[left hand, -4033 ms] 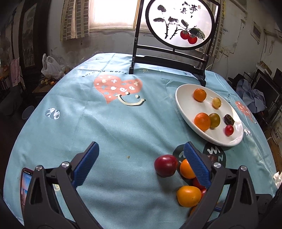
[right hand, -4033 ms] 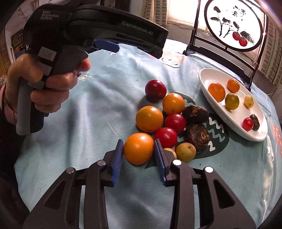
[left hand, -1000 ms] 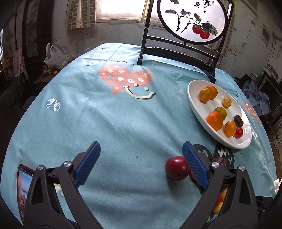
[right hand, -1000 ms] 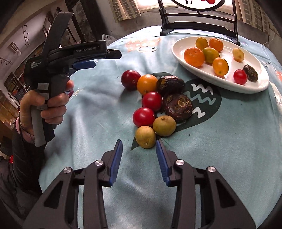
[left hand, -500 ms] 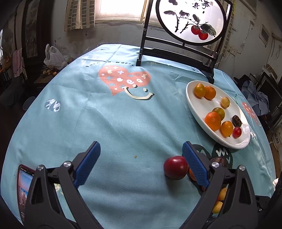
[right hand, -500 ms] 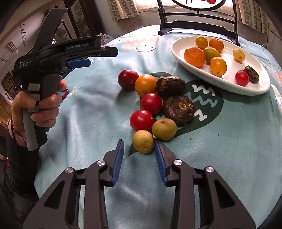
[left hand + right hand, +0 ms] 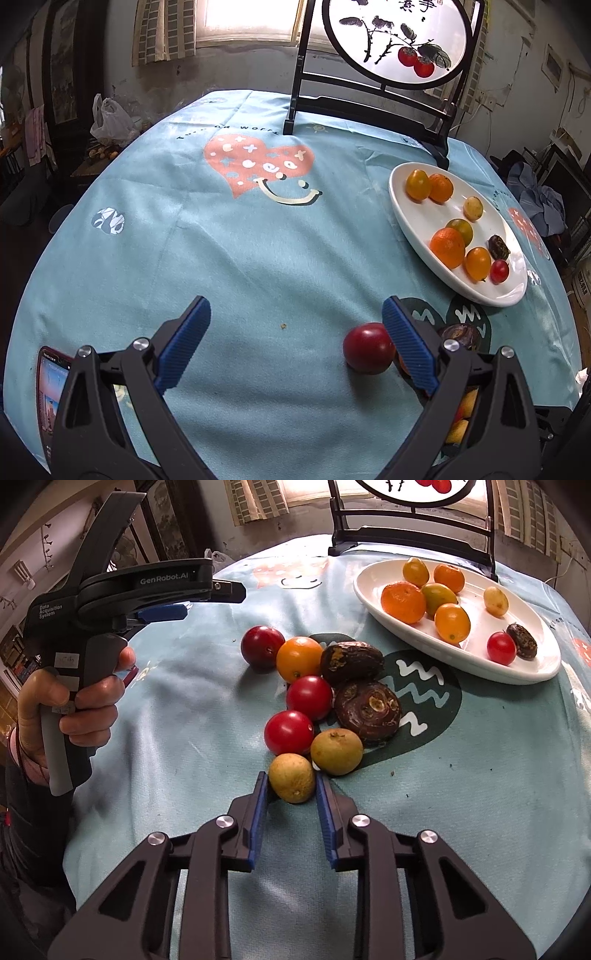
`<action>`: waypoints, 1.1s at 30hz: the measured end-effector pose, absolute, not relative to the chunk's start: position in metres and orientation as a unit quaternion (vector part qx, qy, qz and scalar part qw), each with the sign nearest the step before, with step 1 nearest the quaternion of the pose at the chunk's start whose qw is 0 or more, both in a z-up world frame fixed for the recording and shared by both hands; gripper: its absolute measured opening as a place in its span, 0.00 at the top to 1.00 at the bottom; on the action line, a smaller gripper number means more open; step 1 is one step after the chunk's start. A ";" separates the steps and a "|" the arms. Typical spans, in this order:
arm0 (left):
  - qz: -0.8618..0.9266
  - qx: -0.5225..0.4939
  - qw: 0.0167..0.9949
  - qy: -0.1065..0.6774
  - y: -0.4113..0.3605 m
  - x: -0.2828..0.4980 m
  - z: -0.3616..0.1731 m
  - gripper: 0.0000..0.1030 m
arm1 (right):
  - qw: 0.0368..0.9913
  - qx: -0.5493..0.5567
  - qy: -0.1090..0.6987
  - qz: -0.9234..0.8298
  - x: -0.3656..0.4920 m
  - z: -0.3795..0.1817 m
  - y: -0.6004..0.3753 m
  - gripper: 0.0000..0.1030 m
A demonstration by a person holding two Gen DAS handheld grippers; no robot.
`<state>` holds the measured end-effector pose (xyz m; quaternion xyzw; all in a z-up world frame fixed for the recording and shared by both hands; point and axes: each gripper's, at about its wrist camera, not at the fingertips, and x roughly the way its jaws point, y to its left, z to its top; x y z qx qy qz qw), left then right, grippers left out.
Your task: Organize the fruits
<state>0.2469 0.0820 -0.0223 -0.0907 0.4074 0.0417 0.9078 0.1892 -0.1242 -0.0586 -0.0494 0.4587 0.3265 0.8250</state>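
A white oval plate (image 7: pixel 476 664) (image 7: pixel 417 221) holds several fruits. Loose fruits lie in a cluster on the blue tablecloth: a dark red plum (image 7: pixel 262 644) (image 7: pixel 368 348), an orange (image 7: pixel 299 659), two red tomatoes (image 7: pixel 309 698), two brown fruits (image 7: pixel 367 710) and two yellow-green fruits. My right gripper (image 7: pixel 290 788) has its blue pads around the nearer yellow-green fruit (image 7: pixel 291 777), close on both sides, on the cloth. My left gripper (image 7: pixel 295 332) is wide open and empty, held above the cloth left of the plum; it also shows in the right wrist view (image 7: pixel 162 613).
A black stand with a round painted screen (image 7: pixel 395 37) stands at the table's far edge behind the plate. A phone (image 7: pixel 51 391) lies at the near left edge. The table edge drops away on all sides.
My right gripper has moved forward and its pads now flank the nearer yellow-green fruit. Since four seconds ago two oranges have gone from the cluster to the plate. The left gripper barely moved.
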 end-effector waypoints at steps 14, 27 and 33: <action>-0.043 -0.051 0.893 0.446 0.050 0.254 -0.043 0.25 | 0.840 0.081 0.431 0.319 0.205 -0.032 -0.177 0.74; -0.104 -0.137 0.852 0.495 0.064 0.257 -0.060 0.56 | 0.839 0.070 0.438 0.314 0.209 -0.039 -0.173 0.74; -0.109 -0.093 0.864 0.482 0.050 0.246 -0.055 0.62 | 0.839 0.067 0.441 0.311 0.210 -0.041 -0.173 0.74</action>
